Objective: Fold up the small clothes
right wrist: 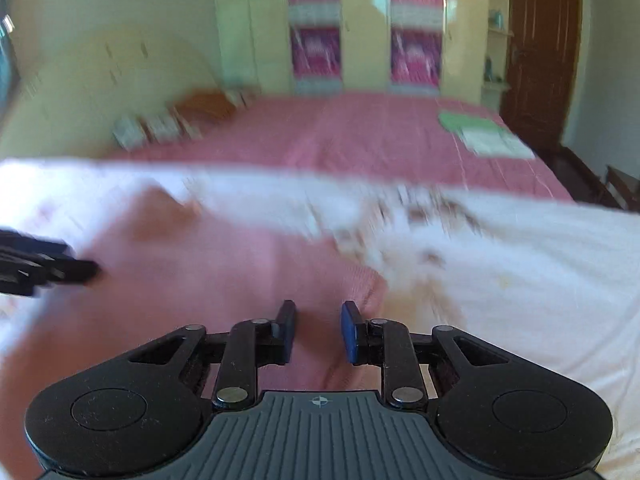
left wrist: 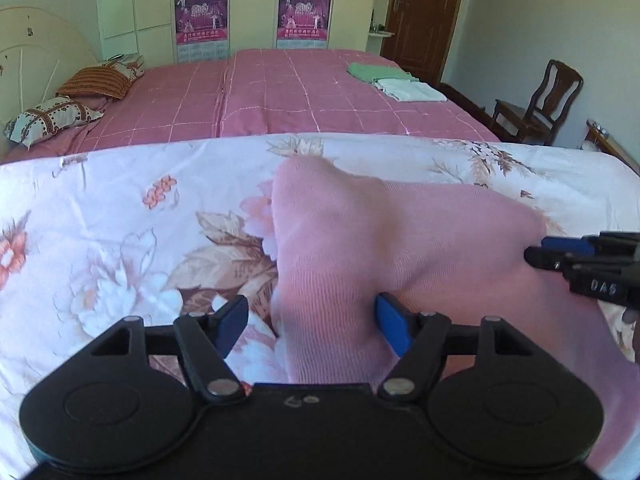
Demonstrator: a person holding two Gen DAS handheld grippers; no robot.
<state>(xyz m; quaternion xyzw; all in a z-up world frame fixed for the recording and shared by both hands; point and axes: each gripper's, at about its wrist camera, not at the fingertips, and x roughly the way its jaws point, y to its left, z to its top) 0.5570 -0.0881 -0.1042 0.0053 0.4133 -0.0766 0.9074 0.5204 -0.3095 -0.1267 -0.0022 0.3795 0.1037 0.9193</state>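
Two pieces [left wrist: 384,76] look folded already at the bed's far right edge. The pink top [left wrist: 400,240] lies rumpled on the flowered sheet [left wrist: 120,220] at the near edge, unfolded. Left tongs [left wrist: 312,326] gape around a ridge; right tongs [right wrist: 318,332] apart, gripping nothing.

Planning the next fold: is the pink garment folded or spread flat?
Partly folded: the pink garment lies doubled and bunched on the floral sheet, not flat.
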